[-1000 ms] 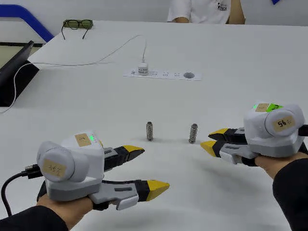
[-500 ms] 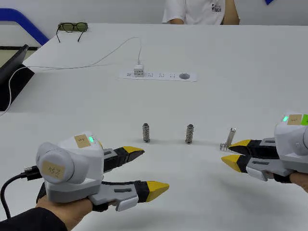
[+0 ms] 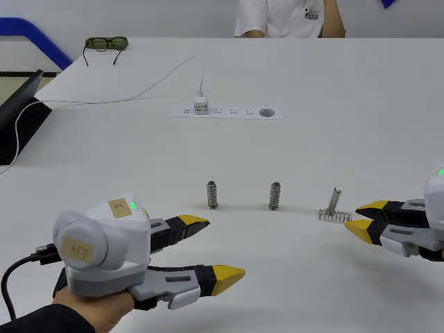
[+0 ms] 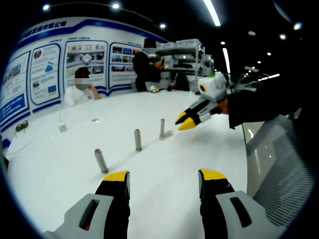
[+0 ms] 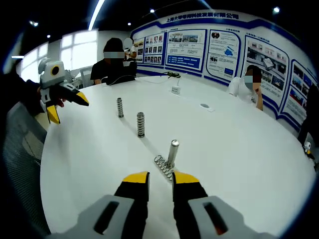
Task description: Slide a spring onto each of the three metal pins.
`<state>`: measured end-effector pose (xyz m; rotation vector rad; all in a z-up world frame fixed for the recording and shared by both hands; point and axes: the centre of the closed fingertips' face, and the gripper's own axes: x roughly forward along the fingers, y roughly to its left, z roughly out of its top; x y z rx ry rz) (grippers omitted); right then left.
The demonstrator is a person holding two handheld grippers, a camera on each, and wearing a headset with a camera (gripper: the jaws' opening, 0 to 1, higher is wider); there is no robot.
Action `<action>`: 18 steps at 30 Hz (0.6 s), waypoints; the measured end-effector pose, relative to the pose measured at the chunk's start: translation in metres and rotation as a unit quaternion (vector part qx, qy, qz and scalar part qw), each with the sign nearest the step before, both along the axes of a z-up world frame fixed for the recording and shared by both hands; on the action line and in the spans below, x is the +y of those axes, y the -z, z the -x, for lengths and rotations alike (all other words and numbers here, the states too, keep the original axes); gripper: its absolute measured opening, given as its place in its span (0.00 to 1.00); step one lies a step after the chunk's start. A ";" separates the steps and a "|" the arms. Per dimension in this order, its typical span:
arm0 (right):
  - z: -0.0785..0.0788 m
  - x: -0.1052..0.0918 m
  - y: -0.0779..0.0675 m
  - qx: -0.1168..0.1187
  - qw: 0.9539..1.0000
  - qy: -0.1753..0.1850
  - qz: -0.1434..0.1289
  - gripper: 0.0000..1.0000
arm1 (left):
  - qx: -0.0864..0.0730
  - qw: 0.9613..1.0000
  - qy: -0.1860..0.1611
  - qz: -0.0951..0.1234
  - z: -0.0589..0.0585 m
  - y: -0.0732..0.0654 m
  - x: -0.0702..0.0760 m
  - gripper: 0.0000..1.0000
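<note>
Three metal pins stand in a row on the white table. The left pin [image 3: 211,195] and the middle pin [image 3: 275,195] each carry a spring. The right pin [image 3: 335,199] is bare, and a loose spring [image 3: 334,216] lies flat at its base. My right gripper [image 3: 362,216] is just right of that spring, open, with nothing between its jaws. In the right gripper view the bare pin [image 5: 172,152] and the loose spring [image 5: 162,164] sit right in front of the jaws. My left gripper [image 3: 218,248] hovers at the front left, open and empty, well short of the pins.
A white power strip [image 3: 225,111] with a plugged-in charger [image 3: 201,105] and a cable lies behind the pins. Glasses [image 3: 106,44] rest at the far left, a dark screen [image 3: 17,111] sits at the left edge, and a person [image 3: 284,17] sits across the table.
My right gripper has drawn back to the right, away from the middle pin, uncovering the bare third pin and the spring lying beside it. The left gripper has hardly moved.
</note>
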<state>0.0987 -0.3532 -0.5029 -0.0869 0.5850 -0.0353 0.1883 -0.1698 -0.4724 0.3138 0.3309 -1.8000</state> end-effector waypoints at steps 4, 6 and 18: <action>0.000 -0.006 0.006 -0.002 1.000 -0.002 -0.008 0.19 | 0.001 1.000 0.001 0.000 0.001 0.000 -0.001 0.56; -0.002 -0.007 0.009 -0.002 1.000 -0.008 -0.012 0.19 | 0.001 1.000 0.003 -0.001 0.002 0.000 -0.001 0.56; -0.015 -0.010 0.023 0.005 0.999 -0.029 -0.028 0.18 | 0.001 1.000 0.000 -0.005 0.001 0.002 0.000 0.55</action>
